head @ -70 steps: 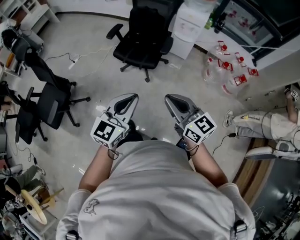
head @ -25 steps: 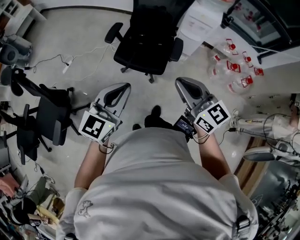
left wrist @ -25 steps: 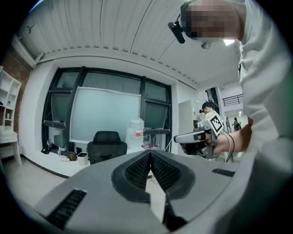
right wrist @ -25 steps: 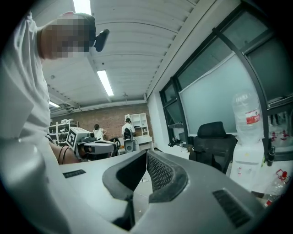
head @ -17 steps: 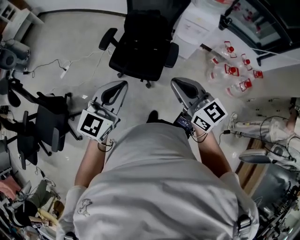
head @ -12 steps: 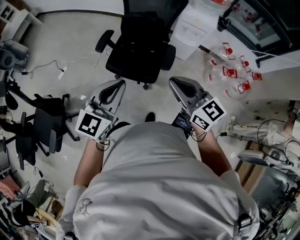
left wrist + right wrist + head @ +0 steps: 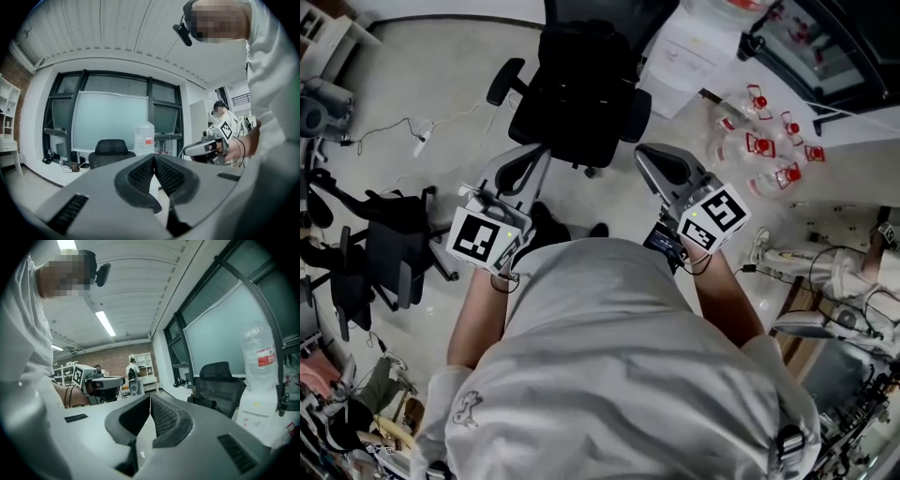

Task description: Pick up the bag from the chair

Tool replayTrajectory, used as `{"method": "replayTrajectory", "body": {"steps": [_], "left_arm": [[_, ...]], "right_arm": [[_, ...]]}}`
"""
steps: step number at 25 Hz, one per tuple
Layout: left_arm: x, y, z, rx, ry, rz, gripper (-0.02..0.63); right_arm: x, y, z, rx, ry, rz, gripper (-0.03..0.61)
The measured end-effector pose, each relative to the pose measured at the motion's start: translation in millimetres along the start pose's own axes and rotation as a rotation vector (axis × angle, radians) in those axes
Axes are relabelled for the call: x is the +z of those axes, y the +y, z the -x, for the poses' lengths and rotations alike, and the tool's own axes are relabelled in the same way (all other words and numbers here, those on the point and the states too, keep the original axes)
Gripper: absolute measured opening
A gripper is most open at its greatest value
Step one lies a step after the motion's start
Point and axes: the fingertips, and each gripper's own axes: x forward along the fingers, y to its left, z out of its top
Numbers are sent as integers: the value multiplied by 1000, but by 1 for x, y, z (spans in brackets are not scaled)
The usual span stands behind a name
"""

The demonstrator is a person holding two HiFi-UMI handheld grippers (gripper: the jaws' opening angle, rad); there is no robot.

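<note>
A black office chair (image 7: 577, 94) stands on the floor just ahead of me; its seat is all dark and I cannot make out a bag on it. My left gripper (image 7: 532, 157) and right gripper (image 7: 645, 155) are held side by side in front of my body, pointing at the chair and short of it. Both are shut with nothing between the jaws. The left gripper view shows the chair's backrest (image 7: 111, 149) beyond the closed tips (image 7: 153, 157). In the right gripper view the chair (image 7: 220, 385) sits right of the closed tips (image 7: 150, 397).
A white water dispenser (image 7: 684, 47) with a large bottle (image 7: 144, 136) stands right of the chair. Clear jugs with red labels (image 7: 759, 141) lie beyond it. Another black chair (image 7: 394, 244) is at the left, with cables (image 7: 412, 127) on the floor. A person (image 7: 853, 272) is at the right.
I have walked toward the black chair, which now lies closer to the gripper tips. Both grippers stayed shut and side by side.
</note>
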Motion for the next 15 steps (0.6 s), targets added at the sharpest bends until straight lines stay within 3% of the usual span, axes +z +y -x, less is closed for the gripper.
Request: {"method": "replayTrajectory", "body": {"steps": [8,15], "left_arm": [[-4,31,-9,-45,-5,23,12],[-10,92,0,-90,-2,35,12]], "right_arm": [[2,-11,-31,-41,15,0,34],[6,-16,-88,-93,28,-12,34]]}}
